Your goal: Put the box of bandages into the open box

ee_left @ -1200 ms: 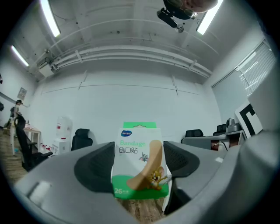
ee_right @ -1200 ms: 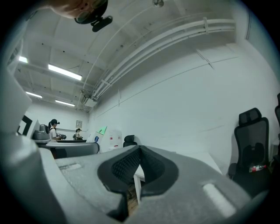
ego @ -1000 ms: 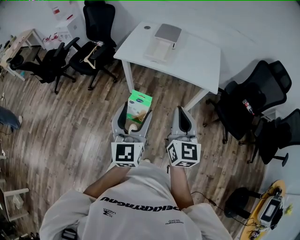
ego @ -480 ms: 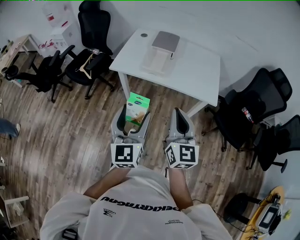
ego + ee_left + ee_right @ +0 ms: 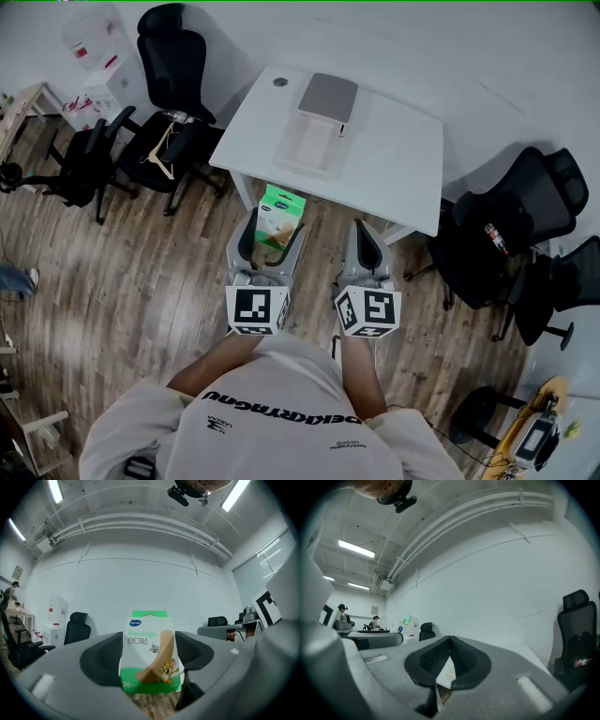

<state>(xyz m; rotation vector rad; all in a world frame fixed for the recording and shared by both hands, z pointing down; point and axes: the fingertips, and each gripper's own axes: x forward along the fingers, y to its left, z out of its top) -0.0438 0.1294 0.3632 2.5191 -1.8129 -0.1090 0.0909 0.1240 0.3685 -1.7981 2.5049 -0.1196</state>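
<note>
The green-and-white box of bandages [image 5: 279,212] stands upright between the pads of my left gripper [image 5: 273,231], which is shut on its sides. In the left gripper view the bandage box [image 5: 149,653] fills the gap between the dark pads, held above the wooden floor. The open box [image 5: 315,139], white with a grey lid raised at its far side, sits on the white table [image 5: 403,159] just beyond the held box. My right gripper [image 5: 366,246] is beside the left, level with it, and its jaws [image 5: 449,660] are shut with nothing in them.
Black office chairs [image 5: 169,112] stand left of the table, and more chairs [image 5: 511,220] stand to its right. A wooden hanger [image 5: 165,150] lies on one left chair. Wood flooring [image 5: 141,253] spreads below. The person's torso in a white shirt fills the bottom of the head view.
Both grippers, with the bandage box in the left one, have come closer to the table's front edge. The table and the open box now lie nearer in the head view.
</note>
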